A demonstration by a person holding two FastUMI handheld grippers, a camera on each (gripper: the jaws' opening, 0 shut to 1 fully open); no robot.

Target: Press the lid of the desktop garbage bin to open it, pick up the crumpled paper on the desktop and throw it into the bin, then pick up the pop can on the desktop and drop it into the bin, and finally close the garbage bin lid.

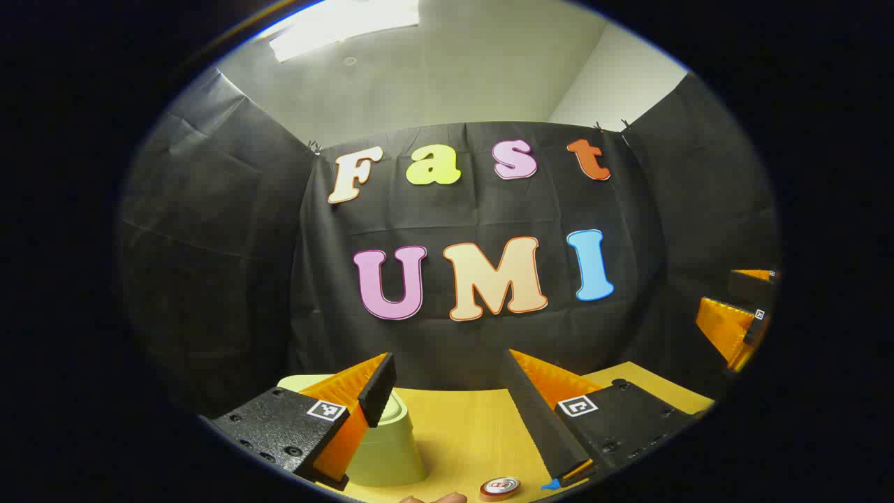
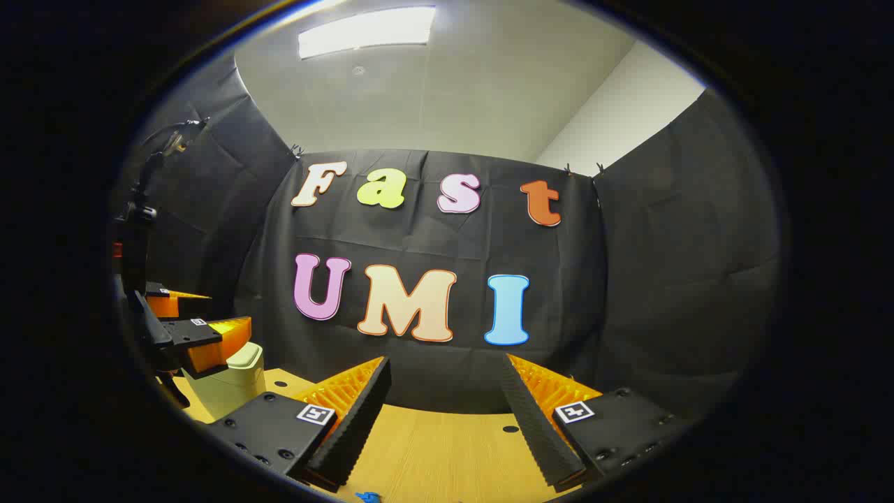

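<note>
In the left gripper view, the left tool [image 1: 447, 412] is hovering above the wooden worktop [image 1: 468, 433] with its fingers standing wide apart and nothing between them. The pale green garbage bin [image 1: 387, 447] is sitting at about 7 o'clock in this view, just behind the tool's left-hand finger [image 1: 377, 390], which is overlapping the bin's closed lid; whether the finger is touching the lid cannot be told. The pop can [image 1: 500, 487] is showing its round top at about 6 o'clock, on the worktop below the gap between the fingers and nearer the right-hand one. At 3 o'clock, at the edge of this view, the right tool [image 1: 737, 321] is peeking in.

In the right gripper view, the right tool [image 2: 447, 412] is also being held over the worktop [image 2: 447, 454], its fingers spread apart and gripping nothing. The garbage bin [image 2: 230, 381] is lying well off at 8 o'clock, lid down, and the left tool [image 2: 202, 325] is hanging directly over it with its fingers parted.
</note>
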